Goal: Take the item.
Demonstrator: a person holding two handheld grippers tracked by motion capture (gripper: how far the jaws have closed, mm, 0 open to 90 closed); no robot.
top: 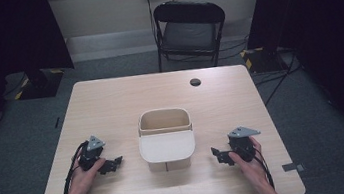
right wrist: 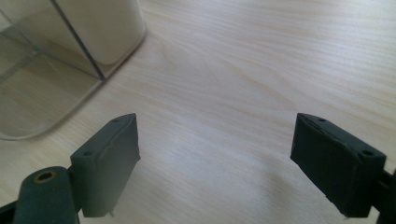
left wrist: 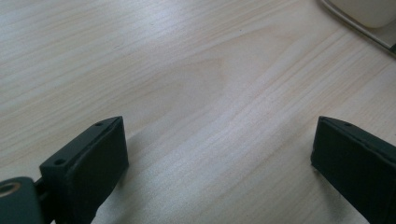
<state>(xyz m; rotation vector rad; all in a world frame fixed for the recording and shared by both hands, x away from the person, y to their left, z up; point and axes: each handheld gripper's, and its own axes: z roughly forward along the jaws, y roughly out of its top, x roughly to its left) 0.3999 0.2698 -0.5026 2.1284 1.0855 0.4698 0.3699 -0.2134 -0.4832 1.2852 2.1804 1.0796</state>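
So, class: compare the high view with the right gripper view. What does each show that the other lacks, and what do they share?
High view alone: the black folding chair, the person's hands, the left claw and the whole table. Right gripper view alone: the right claw close up, jaws wide apart over bare wood, and the container's clear, see-through base. Both: the beige container and the wooden tabletop.

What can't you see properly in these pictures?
- Inside of the beige bin, high view: its own front wall and the lid hide the bottom.
- Bin in the left tool view: cut off by the top edge.
- Bin in the right tool view: cut off at the left edge.
- Dark round spot on the table: too small to identify.
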